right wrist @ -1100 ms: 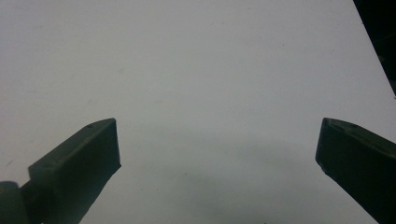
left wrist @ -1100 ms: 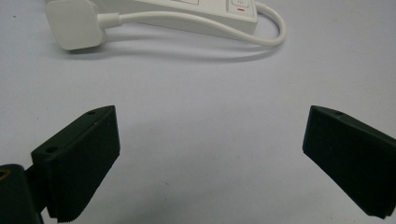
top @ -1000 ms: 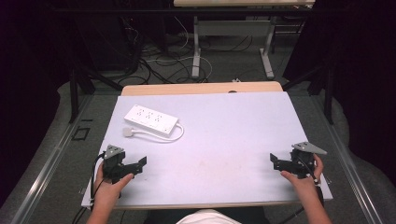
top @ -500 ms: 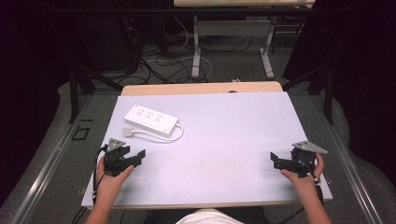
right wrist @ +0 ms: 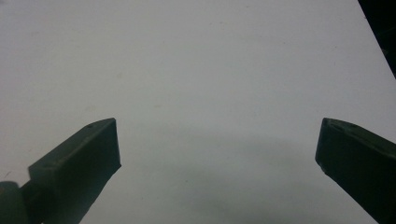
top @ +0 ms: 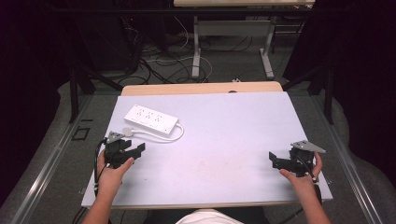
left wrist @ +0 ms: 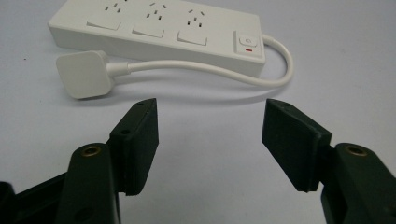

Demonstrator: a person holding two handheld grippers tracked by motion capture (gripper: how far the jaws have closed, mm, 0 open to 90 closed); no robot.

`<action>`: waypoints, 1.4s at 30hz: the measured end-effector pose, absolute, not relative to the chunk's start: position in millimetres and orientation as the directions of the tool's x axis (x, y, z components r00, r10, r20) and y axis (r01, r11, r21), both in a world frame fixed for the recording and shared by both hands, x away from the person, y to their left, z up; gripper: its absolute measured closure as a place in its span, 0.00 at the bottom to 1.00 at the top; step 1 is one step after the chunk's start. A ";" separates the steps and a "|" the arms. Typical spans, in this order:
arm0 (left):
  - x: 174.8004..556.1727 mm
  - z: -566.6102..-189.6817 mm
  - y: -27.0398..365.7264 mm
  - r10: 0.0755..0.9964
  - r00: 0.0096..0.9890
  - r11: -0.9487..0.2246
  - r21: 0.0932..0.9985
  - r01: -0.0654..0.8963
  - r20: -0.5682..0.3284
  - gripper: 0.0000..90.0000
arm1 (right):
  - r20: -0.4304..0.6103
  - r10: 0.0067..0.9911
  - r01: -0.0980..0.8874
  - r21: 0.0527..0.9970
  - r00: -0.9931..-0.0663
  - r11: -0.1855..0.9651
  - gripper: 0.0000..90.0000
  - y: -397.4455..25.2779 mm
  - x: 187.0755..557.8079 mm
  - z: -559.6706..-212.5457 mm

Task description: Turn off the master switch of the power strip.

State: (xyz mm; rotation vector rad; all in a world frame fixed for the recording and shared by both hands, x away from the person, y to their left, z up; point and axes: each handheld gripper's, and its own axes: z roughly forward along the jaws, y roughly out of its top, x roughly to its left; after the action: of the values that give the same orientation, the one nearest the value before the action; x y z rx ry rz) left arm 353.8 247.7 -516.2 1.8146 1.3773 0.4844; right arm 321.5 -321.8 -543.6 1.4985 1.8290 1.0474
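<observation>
Your left claw (left wrist: 208, 133) gapes empty, just short of the white plug (left wrist: 84, 73) lying beside its power strip (left wrist: 159, 30); your right claw (right wrist: 217, 149) hangs wide open over bare worktop (right wrist: 210, 60).

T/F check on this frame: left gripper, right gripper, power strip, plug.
1. The left gripper is open, holding nothing. True.
2. The plug sits in a socket of the power strip. False: it lies on the table beside the strip.
3. The right gripper is shut on the cable. False: it is open over bare table.
4. The left gripper points toward the power strip. True.
</observation>
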 end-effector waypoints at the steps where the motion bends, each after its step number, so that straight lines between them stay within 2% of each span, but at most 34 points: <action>1: 355.6 -515.4 246.1 0.930 0.335 -0.098 0.775 0.624 -0.152 0.42 | 0.056 0.972 0.542 0.836 -0.230 0.080 0.00 -321.3 321.7 -543.9; 5: 360.9 -512.6 242.0 0.930 0.336 -0.104 0.771 0.628 -0.148 0.43 | 0.046 0.970 0.543 0.835 -0.237 0.093 0.00 -321.2 321.9 -544.3; 27: 396.6 -491.9 210.8 0.921 0.359 -0.137 0.740 0.659 -0.150 0.70 | 0.027 0.969 0.544 0.831 -0.244 0.114 0.00 -317.9 320.4 -545.7; 36: 411.3 -489.4 205.6 0.917 0.344 -0.097 0.723 0.684 -0.203 0.75 | 0.024 0.968 0.543 0.831 -0.249 0.119 0.00 -317.7 319.9 -545.9; 42: 419.3 -483.8 204.6 0.911 0.340 -0.088 0.696 0.713 -0.234 0.82 | 0.023 0.969 0.543 0.831 -0.246 0.118 0.00 -316.8 320.4 -547.0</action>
State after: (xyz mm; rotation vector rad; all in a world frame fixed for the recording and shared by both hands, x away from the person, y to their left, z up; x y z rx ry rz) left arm 419.3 204.6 -483.8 1.8549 1.4293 0.3339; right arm 320.4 -316.8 -547.0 1.4626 1.8562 1.0134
